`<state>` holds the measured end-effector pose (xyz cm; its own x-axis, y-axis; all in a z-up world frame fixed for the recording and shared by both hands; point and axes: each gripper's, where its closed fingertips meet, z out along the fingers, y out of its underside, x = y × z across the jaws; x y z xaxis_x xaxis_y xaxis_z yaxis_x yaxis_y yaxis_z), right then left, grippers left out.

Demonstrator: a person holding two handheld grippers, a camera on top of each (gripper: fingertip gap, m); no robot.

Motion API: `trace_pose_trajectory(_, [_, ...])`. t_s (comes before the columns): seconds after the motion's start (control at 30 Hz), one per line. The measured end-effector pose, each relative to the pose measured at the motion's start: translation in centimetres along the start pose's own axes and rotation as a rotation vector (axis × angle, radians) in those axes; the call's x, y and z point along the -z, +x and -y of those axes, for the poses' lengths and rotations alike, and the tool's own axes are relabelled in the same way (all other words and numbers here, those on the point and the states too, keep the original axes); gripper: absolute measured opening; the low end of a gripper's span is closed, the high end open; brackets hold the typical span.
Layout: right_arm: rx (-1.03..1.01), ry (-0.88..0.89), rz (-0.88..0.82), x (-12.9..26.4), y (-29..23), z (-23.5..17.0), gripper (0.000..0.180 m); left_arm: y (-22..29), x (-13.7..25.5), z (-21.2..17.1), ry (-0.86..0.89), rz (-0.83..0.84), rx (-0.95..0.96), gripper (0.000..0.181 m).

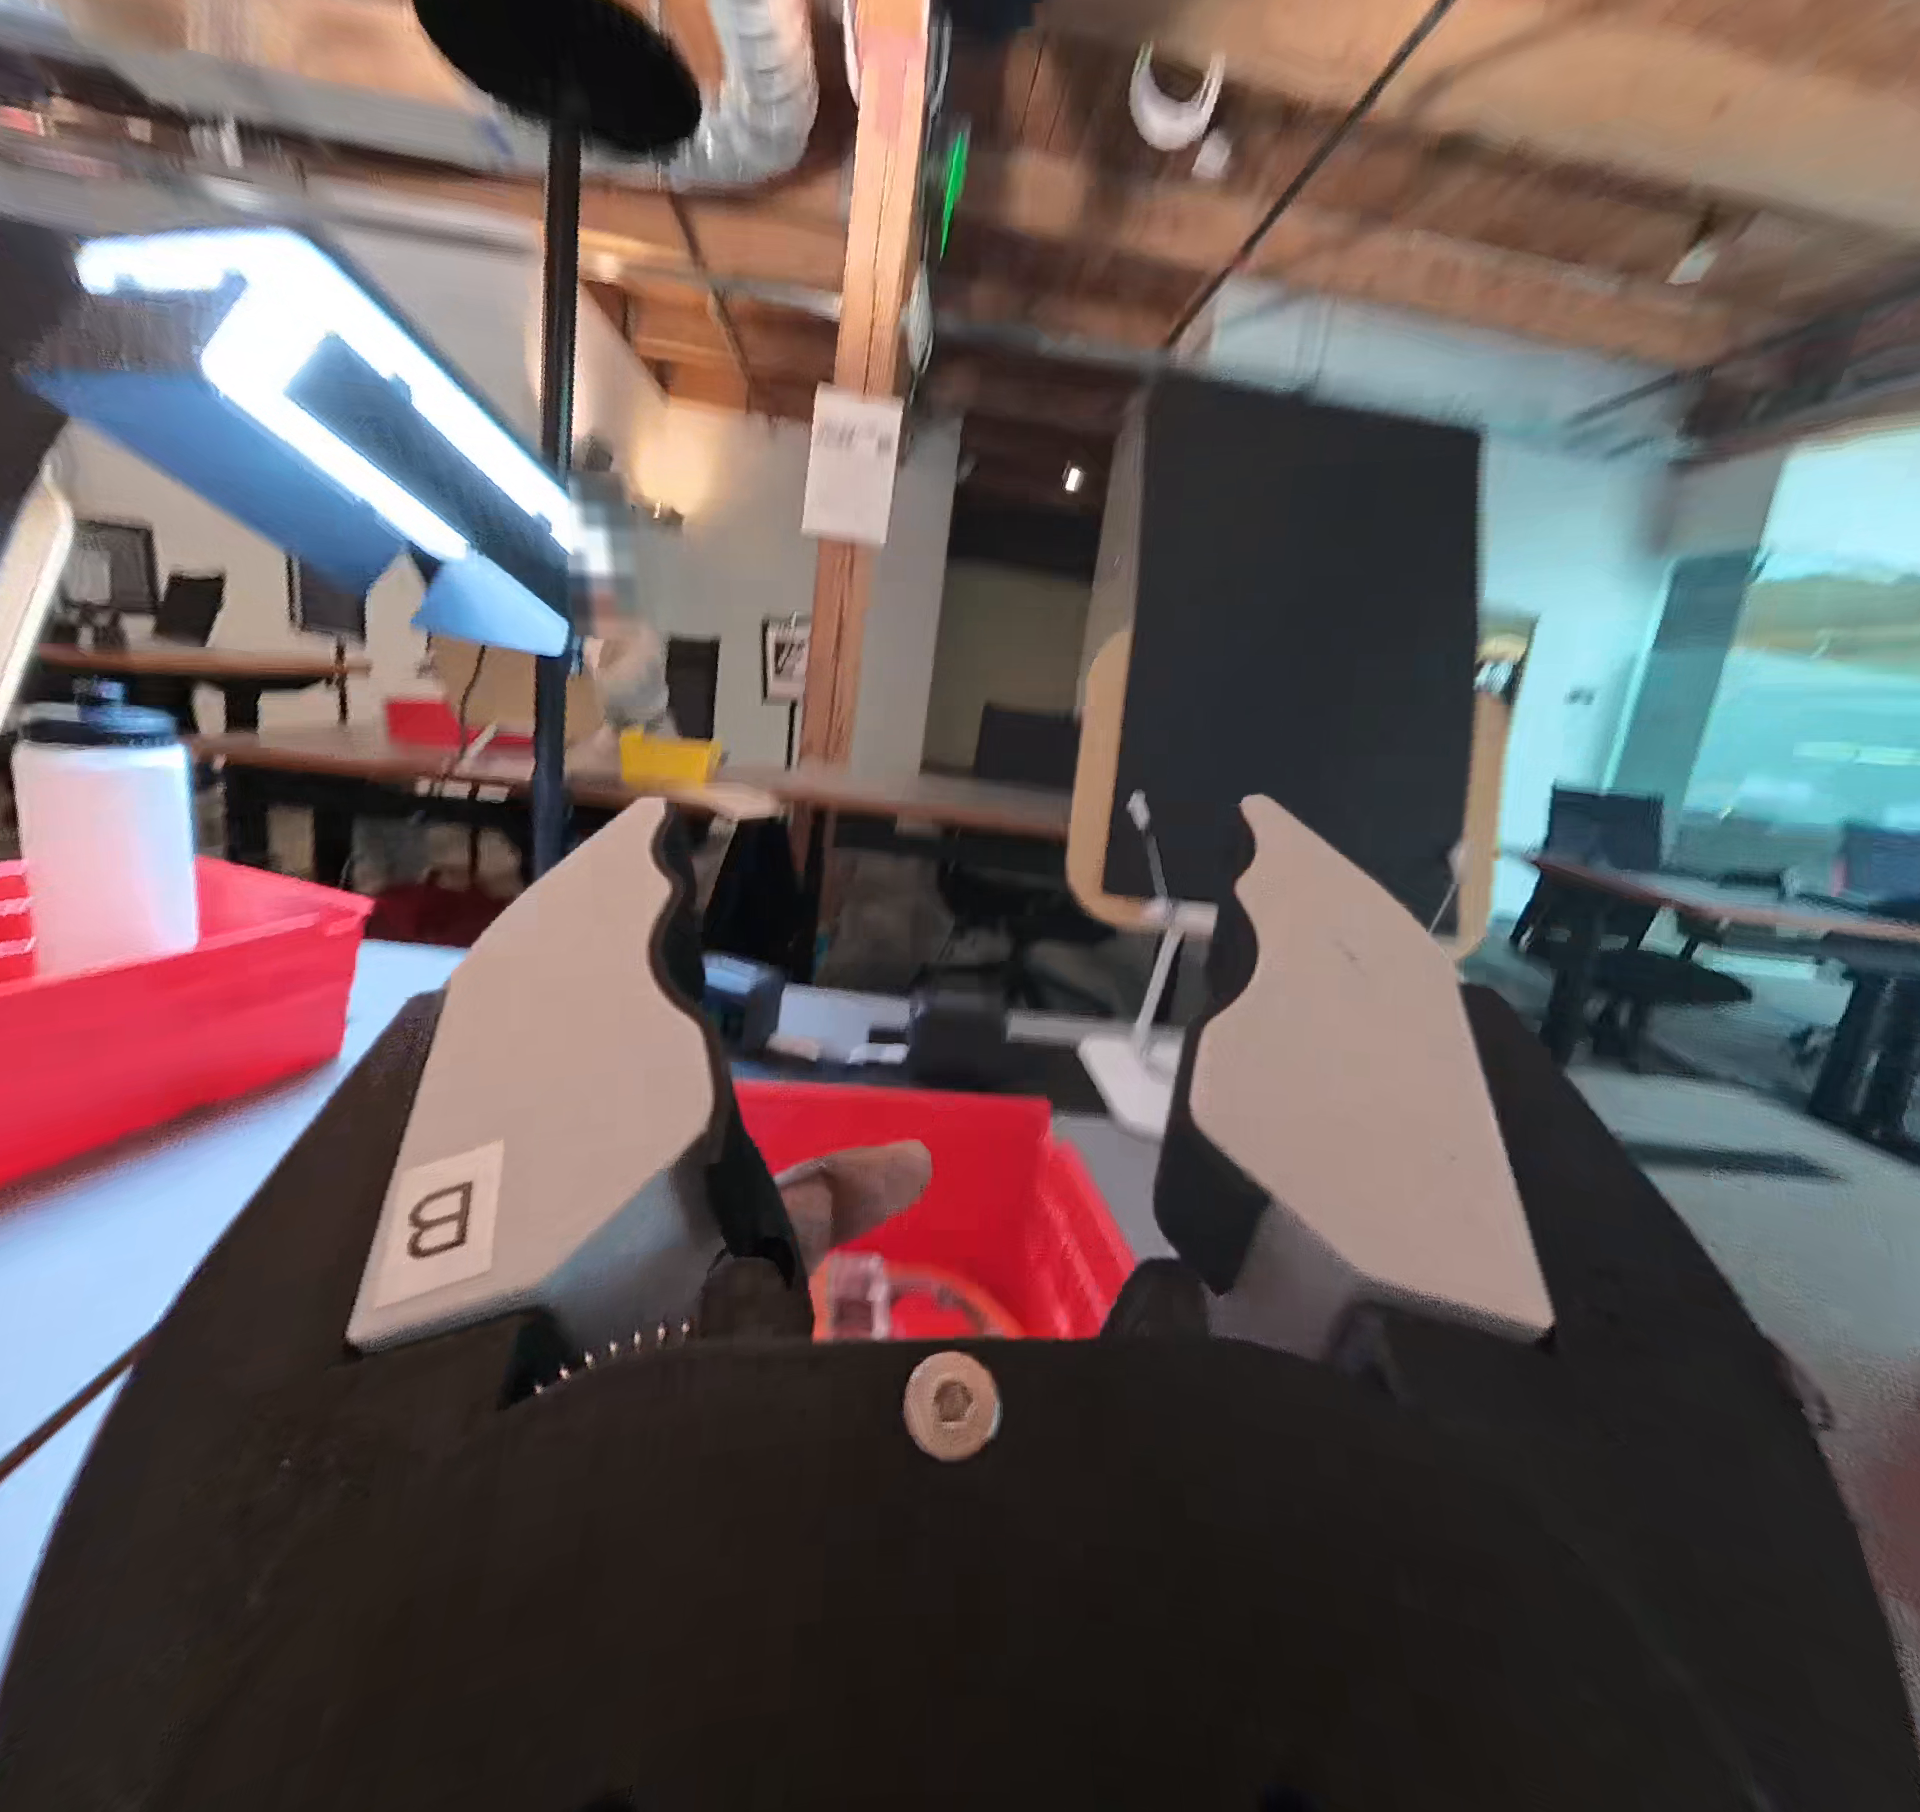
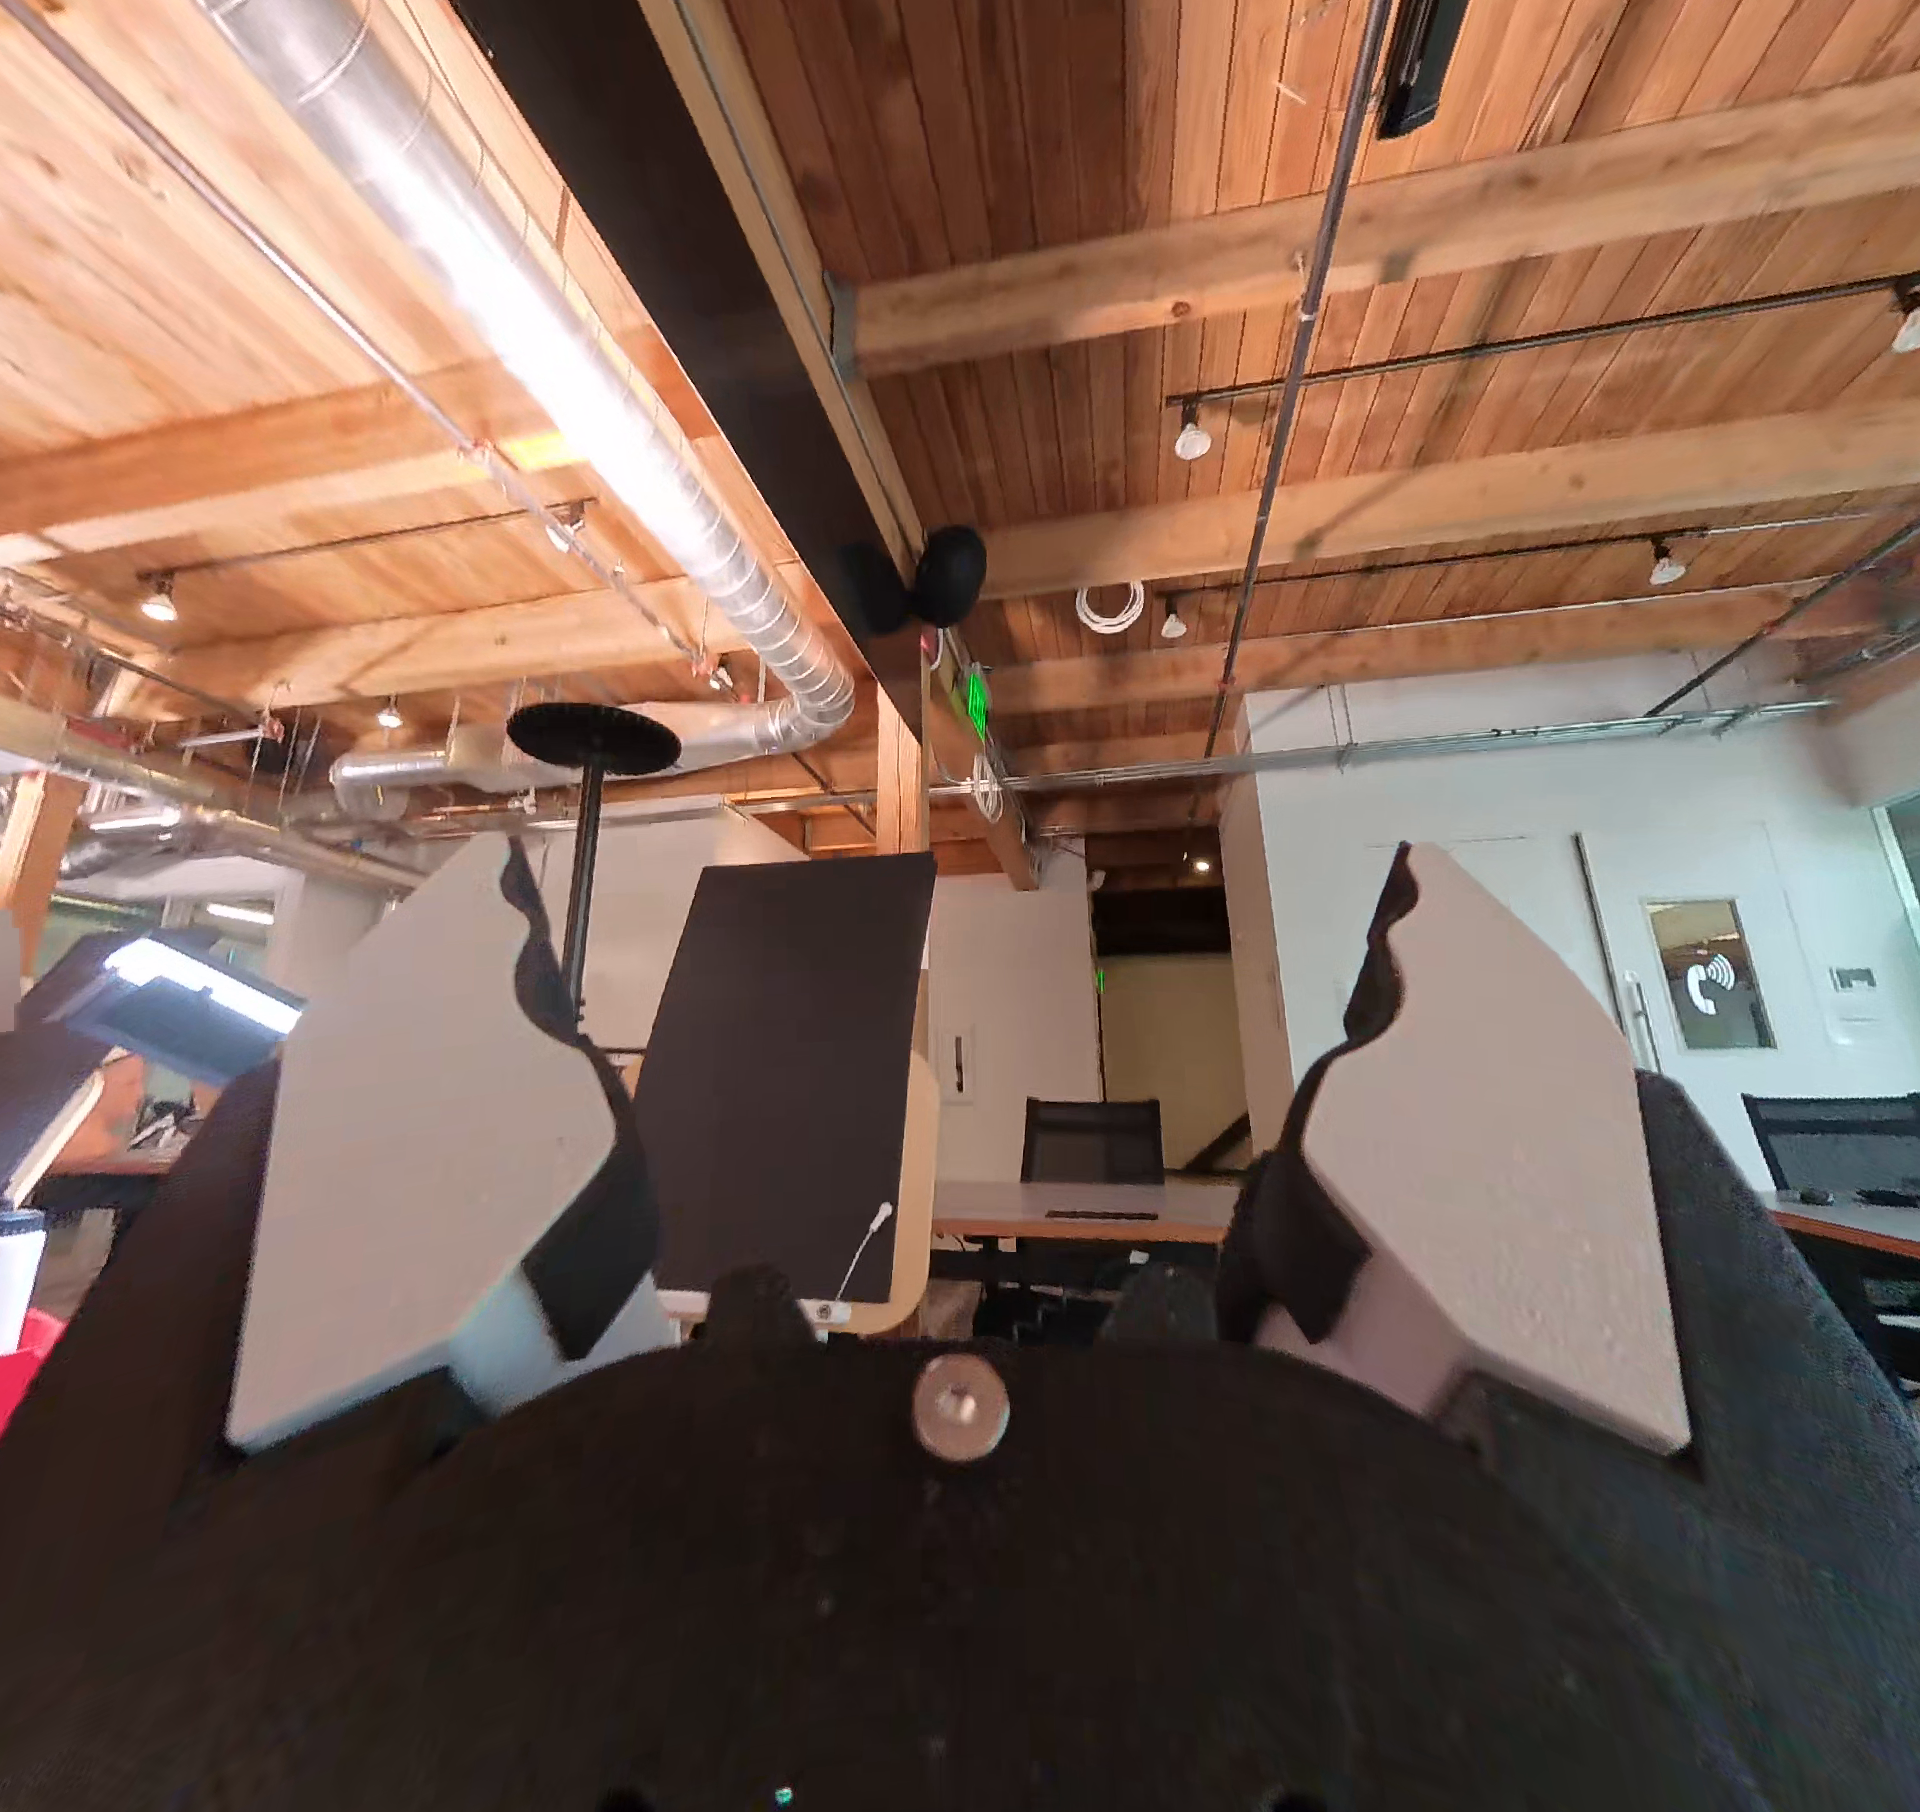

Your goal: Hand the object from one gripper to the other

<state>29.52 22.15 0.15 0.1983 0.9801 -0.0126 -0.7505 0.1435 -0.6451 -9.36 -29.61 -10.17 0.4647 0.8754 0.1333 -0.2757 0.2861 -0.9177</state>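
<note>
Object unseen; two tools [image 1: 956, 806] [image 2: 956, 858] gaping, empty

Both tools look alike: the left gripper [image 1: 956, 806] and right gripper [image 2: 956, 858] have pale grey wedge fingers edged with wavy black pads, set on a black body with a silver hex screw at six o'clock. The left one carries a white sticker at eight o'clock.

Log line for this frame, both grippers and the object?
left gripper: open, empty | right gripper: open, empty, tilted toward ceiling | red bin: below left gripper | handover: not begun
</note>
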Motion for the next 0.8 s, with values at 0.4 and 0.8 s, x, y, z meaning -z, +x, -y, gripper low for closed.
trace_pose_trajectory(0.4, [-0.049, 0.056, 0.084, 0.5, -2.6, 1.9, 0.137, -2.5, -0.1, -18.5, -0.950, 0.037, -0.158, 0.094])
trace_pose_trajectory(0.8, [-0.061, 0.083, 0.112, 1.0, -3.8, 3.2, 0.132, -1.8, 7.4, -22.7, -1.433, -0.106, -0.358, 0.070])
